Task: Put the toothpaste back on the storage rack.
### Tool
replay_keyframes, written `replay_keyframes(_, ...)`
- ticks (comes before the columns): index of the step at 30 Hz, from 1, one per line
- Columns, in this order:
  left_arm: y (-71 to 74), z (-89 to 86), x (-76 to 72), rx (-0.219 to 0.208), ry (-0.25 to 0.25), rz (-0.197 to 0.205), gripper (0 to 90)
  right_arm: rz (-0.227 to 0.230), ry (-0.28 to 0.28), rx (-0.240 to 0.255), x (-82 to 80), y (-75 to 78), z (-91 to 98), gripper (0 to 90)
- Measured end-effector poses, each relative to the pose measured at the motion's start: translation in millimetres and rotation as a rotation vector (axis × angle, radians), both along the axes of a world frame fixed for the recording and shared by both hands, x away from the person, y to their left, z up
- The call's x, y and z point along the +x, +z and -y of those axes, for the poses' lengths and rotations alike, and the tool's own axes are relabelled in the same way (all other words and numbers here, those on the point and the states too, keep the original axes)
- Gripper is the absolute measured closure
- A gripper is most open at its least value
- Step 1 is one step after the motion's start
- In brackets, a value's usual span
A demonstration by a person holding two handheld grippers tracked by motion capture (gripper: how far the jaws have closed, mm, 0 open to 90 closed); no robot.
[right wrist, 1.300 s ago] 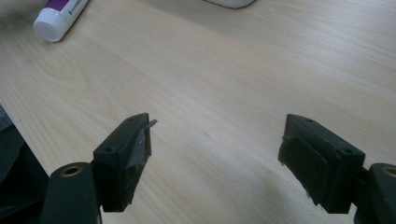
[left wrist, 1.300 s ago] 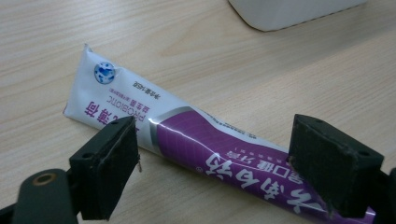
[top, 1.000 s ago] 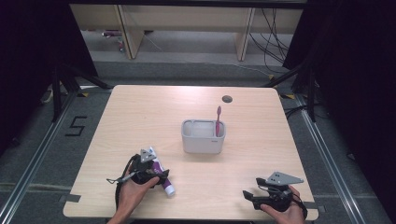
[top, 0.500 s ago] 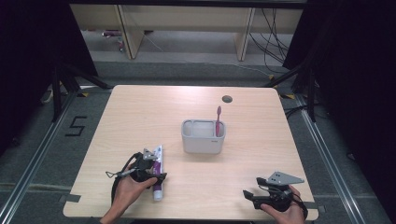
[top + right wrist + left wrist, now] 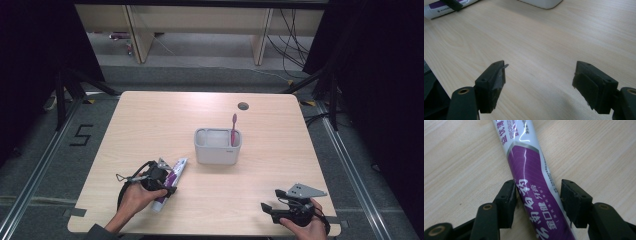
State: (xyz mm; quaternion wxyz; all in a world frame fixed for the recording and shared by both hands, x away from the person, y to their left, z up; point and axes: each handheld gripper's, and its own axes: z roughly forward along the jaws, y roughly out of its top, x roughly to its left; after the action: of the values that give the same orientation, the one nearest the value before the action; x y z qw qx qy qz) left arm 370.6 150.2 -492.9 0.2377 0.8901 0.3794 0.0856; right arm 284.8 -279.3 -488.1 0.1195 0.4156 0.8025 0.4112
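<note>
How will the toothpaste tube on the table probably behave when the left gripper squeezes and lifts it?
The toothpaste tube looks glossy, so it may slip between the left gripper jaws, which have just been closing around it; one pad touches, the other is apart. Its rounded body suggests it could roll on the table. It is probably soft and will dent.

Toothpaste tube point(image 5: 534, 182): white Chinese characters on the purple band, incl. 牙膏, and "PROBIOTIC" partly legible on the white section; floor point(image 5: 60, 150) left of table: a taped "5" point(image 5: 81, 135)
</note>
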Motion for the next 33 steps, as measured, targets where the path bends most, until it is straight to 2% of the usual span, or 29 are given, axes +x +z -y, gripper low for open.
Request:
replay_keyframes(5, 0.6, 0.5, 1.9, 0.012, -0.034, 0.003, 53.5, -0.012, 0.0, 0.0, -0.1, -0.2, -0.6, 25.8)
replay_keyframes(6, 1.2, 0.5, 2.4, 0.02, -0.044, 0.001, 54.6, 0.008, 0.009, -0.01, 1.1, -0.3, 0.4, 25.8)
replay_keyframes(7, 1.3, 0.7, 2.7, 0.024, -0.05, 0.002, 55.5, -0.009, 0.0, 0.0, 0.0, -0.2, -0.6, 25.8)
replay_keyframes(9, 1.6, 1.4, 3.1, 0.029, -0.059, 0.0, 56.4, -0.015, -0.001, 0.003, -0.4, 0.0, -0.6, 25.8)
replay_keyframes(14, 5.1, 7.5, 4.7, 0.093, -0.106, 0.002, 57.0, -0.011, 0.001, -0.001, 0.3, -0.6, -0.2, 25.8)
replay_keyframes(15, 6.5, 9.1, 4.9, 0.113, -0.113, -0.008, 57.1, -0.016, 0.0, 0.002, 0.1, -0.3, -0.3, 25.8)
replay_keyframes(16, 7.3, 9.2, 6.4, 0.129, -0.131, -0.004, 57.3, 0.015, 0.009, -0.011, 1.7, -0.6, 1.4, 25.9)
replay_keyframes(17, 6.3, 10.5, 5.7, 0.118, -0.124, -0.013, 57.4, -0.008, -0.002, 0.002, 0.4, -0.4, 0.5, 25.9)
replay_keyframes(18, 8.0, 11.1, 7.1, 0.137, -0.135, -0.028, 57.6, -0.003, -0.008, 0.003, 0.4, -0.6, 0.7, 25.9)
replay_keyframes(19, 7.3, 11.9, 7.4, 0.134, -0.137, -0.018, 57.8, -0.011, -0.014, 0.004, 0.1, -0.6, 0.6, 25.9)
replay_keyframes(20, 8.7, 12.8, 8.1, 0.144, -0.142, -0.034, 58.0, -0.005, -0.012, 0.0, 0.5, -0.6, 1.2, 25.9)
replay_keyframes(23, 11.9, 14.8, 9.1, 0.147, -0.159, -0.04, 60.3, -0.004, -0.011, 0.001, 0.6, -0.5, 1.4, 25.9)
replay_keyframes(25, 17.0, 15.1, 9.5, 0.129, -0.17, -0.054, 68.8, -0.002, -0.01, -0.002, 0.8, -0.7, 1.5, 26.0)
replay_keyframes(26, 18.3, 15.8, 9.9, 0.136, -0.187, -0.055, 71.0, 0.006, -0.004, -0.005, 1.4, -0.9, 1.8, 26.0)
replay_keyframes(27, 17.4, 17.2, 9.6, 0.144, -0.183, -0.056, 71.4, -0.011, -0.011, 0.005, 0.3, -0.6, 0.8, 26.0)
replay_keyframes(33, 16.4, 22.2, 12.4, 0.169, -0.192, -0.084, 71.5, -0.004, -0.004, 0.003, 0.7, -0.7, 0.8, 26.0)
